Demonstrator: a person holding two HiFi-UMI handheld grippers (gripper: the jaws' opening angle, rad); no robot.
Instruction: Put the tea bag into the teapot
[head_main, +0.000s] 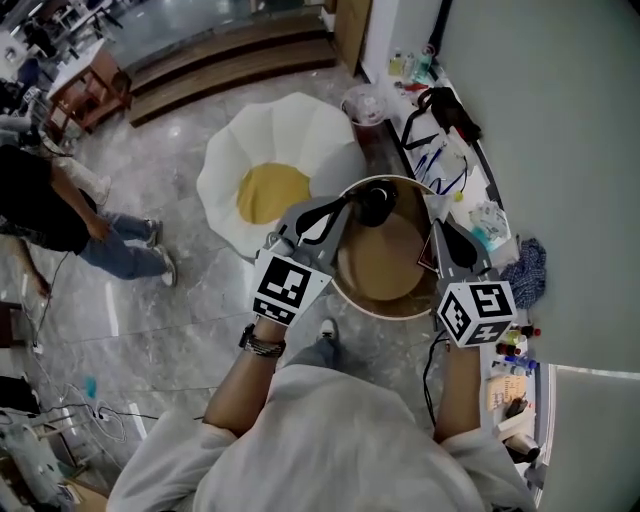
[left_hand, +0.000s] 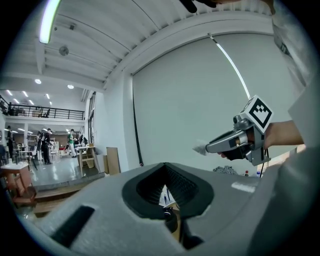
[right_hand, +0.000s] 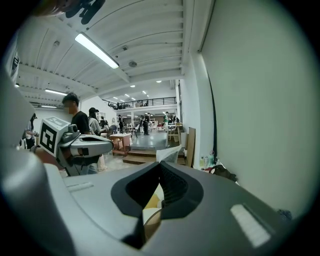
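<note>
A dark teapot (head_main: 376, 203) stands at the far edge of a round wooden table (head_main: 385, 290) in the head view. My left gripper (head_main: 350, 203) reaches in from the left, its tips beside the teapot. Its jaws meet with nothing between them (left_hand: 165, 167), and a dark knob (left_hand: 169, 212) shows below the pads. My right gripper (head_main: 437, 228) hovers over the table's right rim. It is shut on a small white tea bag (left_hand: 200, 147), which pokes out past its tips (right_hand: 167, 154). From the left gripper view it is held up in the air.
A white flower-shaped seat with a yellow centre (head_main: 270, 180) lies on the floor left of the table. A narrow shelf along the wall (head_main: 450, 150) carries cables, bottles and a blue cloth (head_main: 527, 270). A person (head_main: 40, 200) stands at the far left.
</note>
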